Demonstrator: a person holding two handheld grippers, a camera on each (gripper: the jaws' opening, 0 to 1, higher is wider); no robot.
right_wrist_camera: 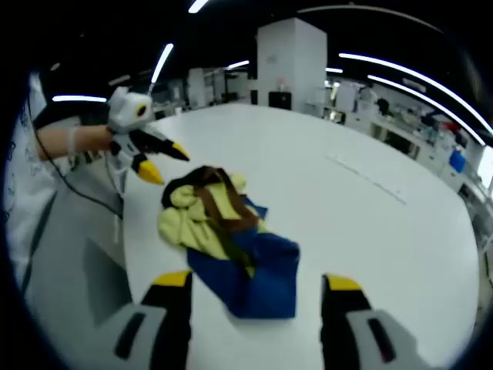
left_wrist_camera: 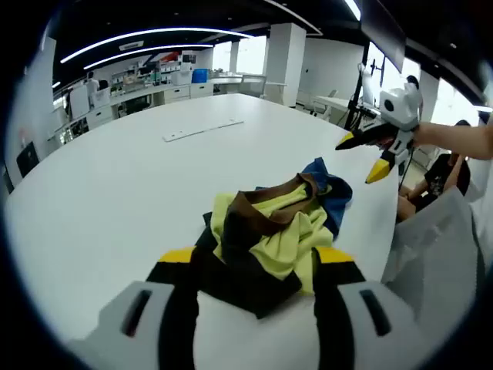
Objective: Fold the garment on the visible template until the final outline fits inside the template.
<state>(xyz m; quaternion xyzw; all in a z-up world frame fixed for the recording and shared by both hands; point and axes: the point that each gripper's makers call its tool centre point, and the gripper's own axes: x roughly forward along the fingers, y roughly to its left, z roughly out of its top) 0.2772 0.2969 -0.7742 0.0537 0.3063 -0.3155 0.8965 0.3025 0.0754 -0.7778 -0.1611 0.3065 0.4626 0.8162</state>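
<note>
A crumpled garment of yellow-green, brown, blue and black cloth lies in a heap on the white table. My left gripper is open, its yellow-tipped jaws standing on either side of the near end of the heap. In the right gripper view the garment shows its blue part nearest, and my right gripper is open just short of it. The right gripper hovers open beyond the heap, off its right. The left gripper, held by a hand, hangs open at the heap's far left.
A flat white strip lies on the table further out. The table edge runs close beside the garment. A hand and forearm hold the right gripper. Work benches and a pillar stand behind.
</note>
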